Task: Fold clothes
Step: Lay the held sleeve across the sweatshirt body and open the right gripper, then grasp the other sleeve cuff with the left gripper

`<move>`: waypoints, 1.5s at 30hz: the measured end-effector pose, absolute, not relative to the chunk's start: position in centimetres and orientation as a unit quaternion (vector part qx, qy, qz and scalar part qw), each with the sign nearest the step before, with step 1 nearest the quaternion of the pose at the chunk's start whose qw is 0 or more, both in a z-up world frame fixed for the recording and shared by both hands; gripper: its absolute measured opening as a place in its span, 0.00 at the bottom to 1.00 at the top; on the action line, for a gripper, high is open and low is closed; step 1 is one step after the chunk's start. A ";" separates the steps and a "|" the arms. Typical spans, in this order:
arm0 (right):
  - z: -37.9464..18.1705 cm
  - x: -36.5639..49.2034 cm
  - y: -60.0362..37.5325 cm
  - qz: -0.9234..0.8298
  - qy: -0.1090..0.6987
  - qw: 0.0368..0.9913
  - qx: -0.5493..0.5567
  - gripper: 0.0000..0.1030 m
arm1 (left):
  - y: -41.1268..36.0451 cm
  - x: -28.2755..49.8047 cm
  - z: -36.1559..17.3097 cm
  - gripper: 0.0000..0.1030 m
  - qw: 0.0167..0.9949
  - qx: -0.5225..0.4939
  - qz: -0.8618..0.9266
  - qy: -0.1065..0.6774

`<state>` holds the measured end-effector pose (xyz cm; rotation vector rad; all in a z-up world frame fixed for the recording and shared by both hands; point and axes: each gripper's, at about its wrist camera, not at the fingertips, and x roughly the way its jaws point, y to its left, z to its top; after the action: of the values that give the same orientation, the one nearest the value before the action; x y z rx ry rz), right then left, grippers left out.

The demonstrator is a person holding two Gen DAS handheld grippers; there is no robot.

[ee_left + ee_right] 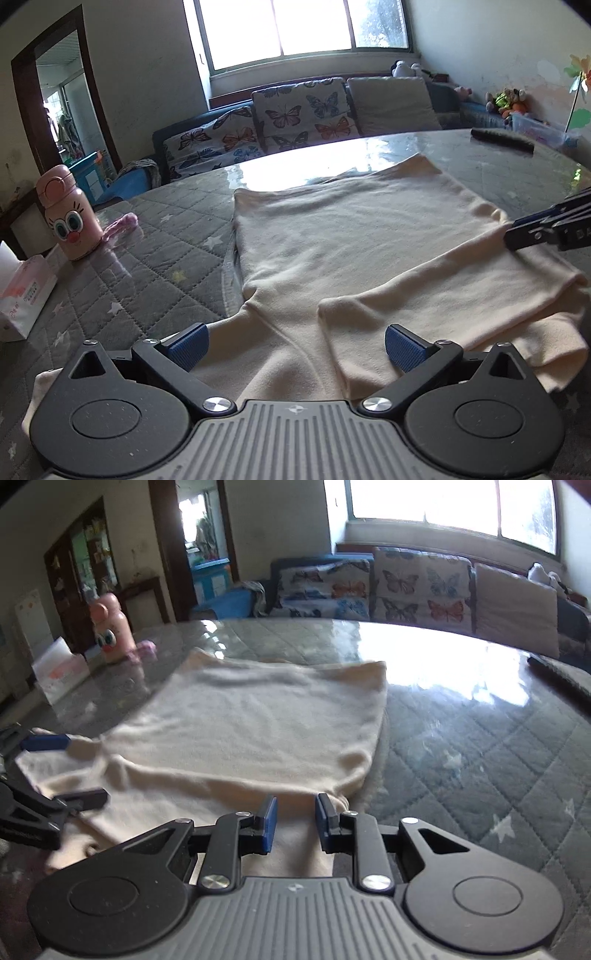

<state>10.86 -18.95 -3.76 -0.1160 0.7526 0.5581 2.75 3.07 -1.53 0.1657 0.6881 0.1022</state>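
Note:
A cream garment lies flat on the quilted table, with one sleeve folded across its near part. My left gripper is open and empty, low over the garment's near end. My right gripper has its jaws a little apart, over the garment's near edge, holding nothing that I can see. It shows in the left wrist view at the right edge of the cloth. The left gripper shows in the right wrist view at the far left.
A pink cartoon bottle and a tissue box stand on the table's left side, with a pink strap beside the bottle. A dark remote lies at the far right. A butterfly-print sofa stands behind the grey table.

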 end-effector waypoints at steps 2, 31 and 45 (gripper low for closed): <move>-3.5 10.7 -18.8 0.267 0.361 0.891 -0.060 0.23 | 3.4 2.6 -1.5 1.00 0.937 0.076 0.053 0.337; -4.6 8.4 -5.5 0.352 0.333 0.860 -0.159 0.50 | 11.0 -2.4 -0.7 1.00 0.930 0.013 0.143 0.338; -3.2 4.9 -6.3 0.398 0.326 0.835 -0.194 0.58 | 17.7 -5.7 -0.1 0.99 0.908 -0.075 0.249 0.328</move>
<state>4.86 -6.30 -3.19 -0.4109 0.6910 0.8431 -5.65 17.68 -0.09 -0.1538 0.6767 0.5135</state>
